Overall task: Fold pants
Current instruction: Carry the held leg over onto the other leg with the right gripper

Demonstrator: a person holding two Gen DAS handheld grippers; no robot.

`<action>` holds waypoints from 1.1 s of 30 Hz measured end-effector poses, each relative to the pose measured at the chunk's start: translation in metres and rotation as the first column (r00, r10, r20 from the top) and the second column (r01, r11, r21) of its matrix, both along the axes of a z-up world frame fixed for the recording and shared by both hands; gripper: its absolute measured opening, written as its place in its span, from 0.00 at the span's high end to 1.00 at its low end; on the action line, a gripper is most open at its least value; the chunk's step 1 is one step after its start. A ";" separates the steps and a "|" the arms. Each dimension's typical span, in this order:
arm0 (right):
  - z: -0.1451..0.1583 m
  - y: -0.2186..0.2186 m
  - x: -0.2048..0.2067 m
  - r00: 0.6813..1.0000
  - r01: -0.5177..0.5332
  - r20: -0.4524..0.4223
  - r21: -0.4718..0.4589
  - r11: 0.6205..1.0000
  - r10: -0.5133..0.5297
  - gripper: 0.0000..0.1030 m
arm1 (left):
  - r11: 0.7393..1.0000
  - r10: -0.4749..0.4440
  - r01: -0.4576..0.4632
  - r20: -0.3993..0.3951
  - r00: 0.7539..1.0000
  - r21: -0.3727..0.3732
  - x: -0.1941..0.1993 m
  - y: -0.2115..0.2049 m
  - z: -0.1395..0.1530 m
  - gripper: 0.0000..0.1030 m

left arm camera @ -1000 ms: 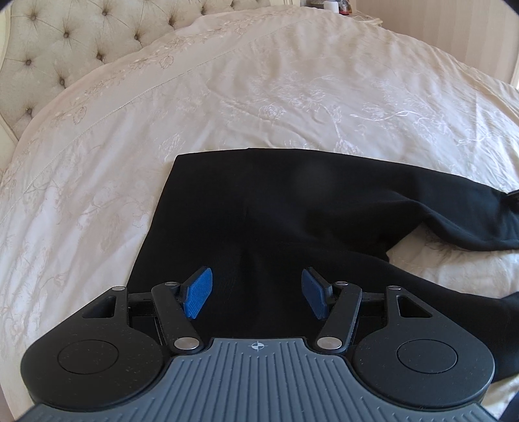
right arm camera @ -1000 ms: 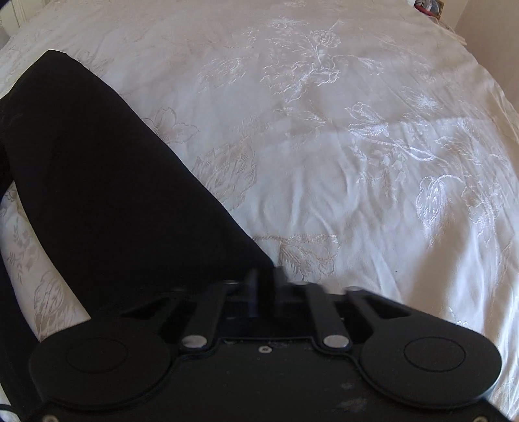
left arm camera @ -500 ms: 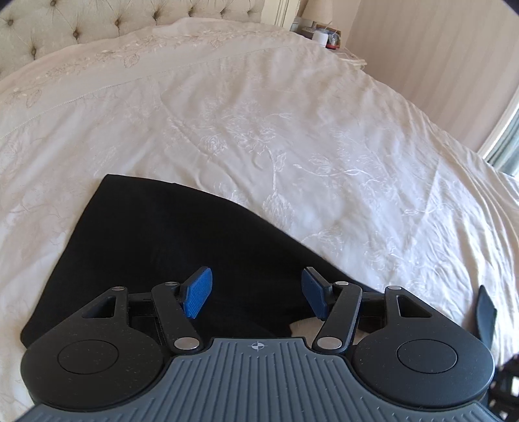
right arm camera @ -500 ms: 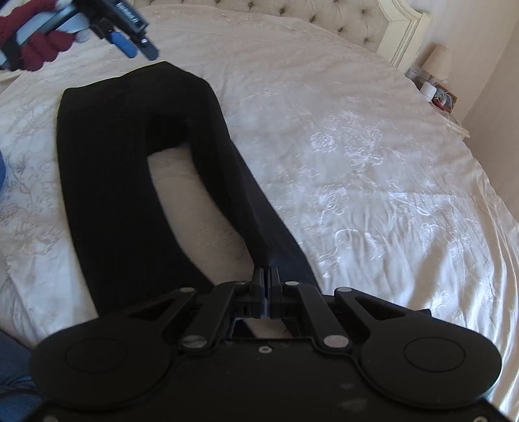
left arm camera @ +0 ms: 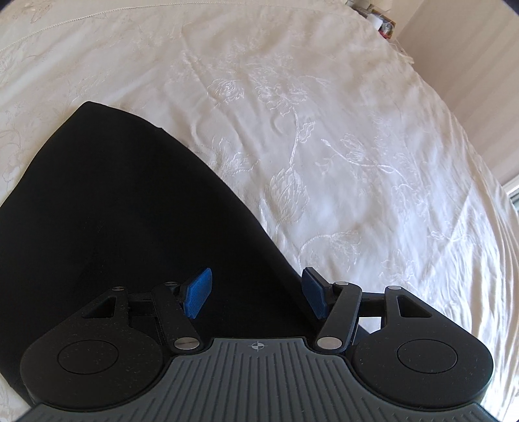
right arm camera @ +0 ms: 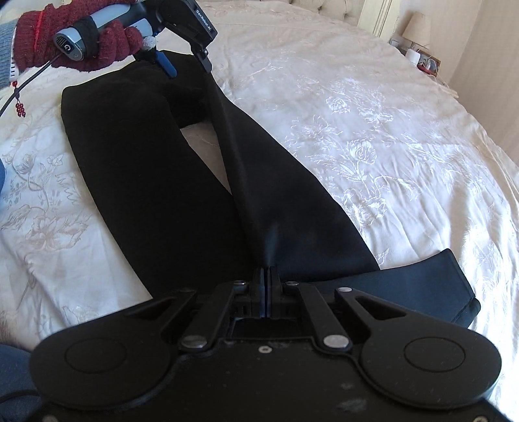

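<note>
I've got the right gripper [right arm camera: 266,285] clamped on a black pants [right arm camera: 181,181] leg cuff, left gripper [left arm camera: 256,292] fingers apart over the waist; next, carry this leg across onto the other.

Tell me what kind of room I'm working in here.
Most likely a bedroom: the black pants lie on a bed with an embroidered cream bedspread, beside a nightstand with a small lamp.

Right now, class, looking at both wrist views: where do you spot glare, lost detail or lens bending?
Left wrist view: sunlit glare on the bedspread, black pants featureless, edges bowed by fisheye. Right wrist view: sheen on the bedspread, slight blur above the right gripper.
</note>
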State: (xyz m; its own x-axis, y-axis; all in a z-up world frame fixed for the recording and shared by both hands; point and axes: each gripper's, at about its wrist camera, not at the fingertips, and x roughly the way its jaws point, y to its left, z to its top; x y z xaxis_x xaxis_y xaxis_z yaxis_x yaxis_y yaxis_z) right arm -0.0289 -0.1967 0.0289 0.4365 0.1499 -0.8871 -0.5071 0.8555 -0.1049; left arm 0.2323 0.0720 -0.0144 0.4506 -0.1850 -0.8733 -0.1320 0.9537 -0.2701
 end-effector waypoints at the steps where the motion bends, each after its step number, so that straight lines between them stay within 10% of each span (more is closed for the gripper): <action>1: -0.004 0.000 0.002 1.000 -0.003 -0.012 -0.003 1.000 0.003 0.98 | 1.000 -0.006 0.006 -0.001 1.000 0.000 0.005 0.000 -0.001 0.42; 16: -0.029 0.014 0.042 0.977 -0.035 -0.212 -0.086 0.996 0.016 0.98 | 0.978 -0.194 0.204 -0.177 0.965 0.039 0.078 -0.004 -0.052 0.43; 19: -0.031 0.018 0.049 0.974 0.013 -0.223 -0.096 0.995 -0.034 0.98 | 0.975 -0.171 0.193 -0.180 0.969 0.112 0.081 -0.009 -0.052 0.81; 26: -0.011 0.010 0.048 0.969 0.217 -0.118 -0.026 0.976 -0.219 0.94 | 0.993 -0.117 0.116 0.013 0.993 0.018 0.027 0.022 -0.020 0.91; 29: 0.013 -0.018 0.048 0.907 0.420 -0.038 0.108 0.901 -0.419 0.79 | 0.995 -0.096 0.096 0.071 0.993 -0.004 -0.013 0.036 0.000 0.93; 33: 0.032 -0.054 0.069 0.749 0.643 0.091 0.135 0.754 -0.656 0.65 | 0.996 -0.084 0.085 0.152 0.985 -0.001 -0.069 0.051 0.031 0.93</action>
State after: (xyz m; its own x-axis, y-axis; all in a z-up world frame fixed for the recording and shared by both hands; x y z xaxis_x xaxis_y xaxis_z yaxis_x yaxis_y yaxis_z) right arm 0.0403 -0.2505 0.0610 0.5628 -0.1354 -0.8154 0.1870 0.9818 -0.0340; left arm 0.1637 0.1226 0.0165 0.5599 -0.2343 -0.7948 -0.0080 0.9576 -0.2880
